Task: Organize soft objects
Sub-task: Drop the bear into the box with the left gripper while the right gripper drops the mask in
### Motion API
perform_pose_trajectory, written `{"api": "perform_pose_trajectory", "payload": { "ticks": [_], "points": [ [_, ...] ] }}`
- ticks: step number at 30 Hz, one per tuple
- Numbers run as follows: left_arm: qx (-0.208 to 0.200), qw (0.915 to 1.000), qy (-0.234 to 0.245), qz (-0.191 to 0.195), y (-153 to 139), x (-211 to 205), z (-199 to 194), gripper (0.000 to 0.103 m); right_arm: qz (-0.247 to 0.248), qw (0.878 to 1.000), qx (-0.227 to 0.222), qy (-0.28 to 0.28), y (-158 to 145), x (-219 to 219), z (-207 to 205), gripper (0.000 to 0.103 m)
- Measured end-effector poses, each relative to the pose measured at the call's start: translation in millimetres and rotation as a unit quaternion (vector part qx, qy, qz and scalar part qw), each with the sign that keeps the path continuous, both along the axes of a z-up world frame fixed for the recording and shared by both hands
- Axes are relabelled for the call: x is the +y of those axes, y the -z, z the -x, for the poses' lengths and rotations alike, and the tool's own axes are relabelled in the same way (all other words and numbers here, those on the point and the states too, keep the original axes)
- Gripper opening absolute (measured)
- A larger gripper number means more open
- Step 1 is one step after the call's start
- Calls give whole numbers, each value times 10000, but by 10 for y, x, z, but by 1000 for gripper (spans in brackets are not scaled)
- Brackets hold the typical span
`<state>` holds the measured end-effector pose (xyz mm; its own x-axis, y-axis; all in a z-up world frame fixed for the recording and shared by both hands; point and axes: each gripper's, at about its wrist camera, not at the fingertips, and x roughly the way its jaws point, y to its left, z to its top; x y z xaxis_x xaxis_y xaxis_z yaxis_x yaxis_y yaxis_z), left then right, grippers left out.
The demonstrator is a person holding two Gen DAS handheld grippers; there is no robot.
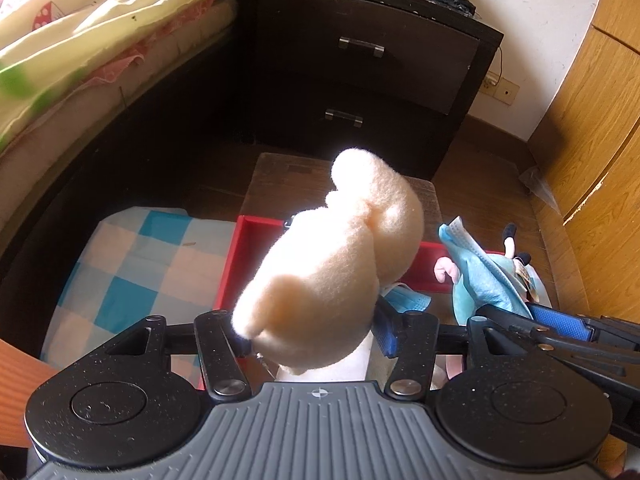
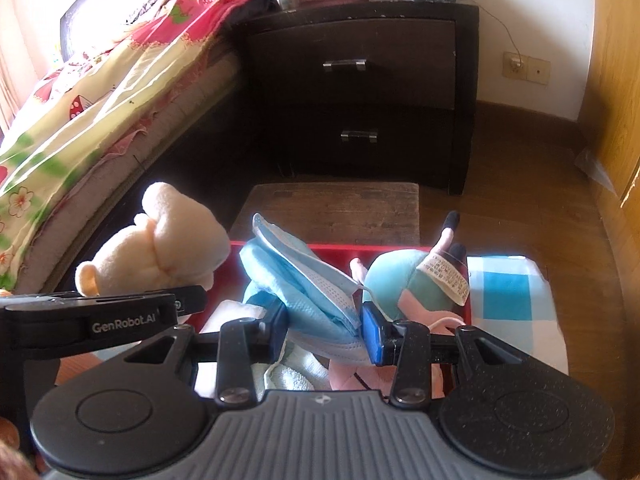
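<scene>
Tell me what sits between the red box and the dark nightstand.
A worn brown stool stands between the red box and the nightstand; the right wrist view shows it best.

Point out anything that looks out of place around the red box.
The pink plush doll in a teal dress lies upside down in the red box, dark-shoed legs poking over its far rim. A clear plastic wrapper lies loose on the wooden floor.

Black hand-held gripper [image 2: 324, 330], apparently blue-padded
</scene>
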<state>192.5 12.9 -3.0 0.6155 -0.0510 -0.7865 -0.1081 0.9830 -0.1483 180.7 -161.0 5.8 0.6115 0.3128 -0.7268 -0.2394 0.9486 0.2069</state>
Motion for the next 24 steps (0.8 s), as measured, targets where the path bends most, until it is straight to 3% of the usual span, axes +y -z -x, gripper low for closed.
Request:
{"api": "perform_pose_trajectory", "payload": {
  "ticks": [2, 6, 11, 24],
  "points": [
    [-33, 10000, 15, 23, -10, -8, -11, 58, -91, 9999, 10, 60, 8, -16, -12, 26],
    [-51, 10000, 0, -80, -7, -32, -11, 69, -110, 9998, -21, 146, -3, -41, -15, 29],
    [-60, 10000, -11, 68, -62, 5, 38, 69, -255, 9995, 15, 177, -27, -98, 7, 37],
    [2, 9996, 255, -131, -173, -64, 392, 77, -1, 9999, -58, 148, -217, -94, 230, 38]
  ]
}}
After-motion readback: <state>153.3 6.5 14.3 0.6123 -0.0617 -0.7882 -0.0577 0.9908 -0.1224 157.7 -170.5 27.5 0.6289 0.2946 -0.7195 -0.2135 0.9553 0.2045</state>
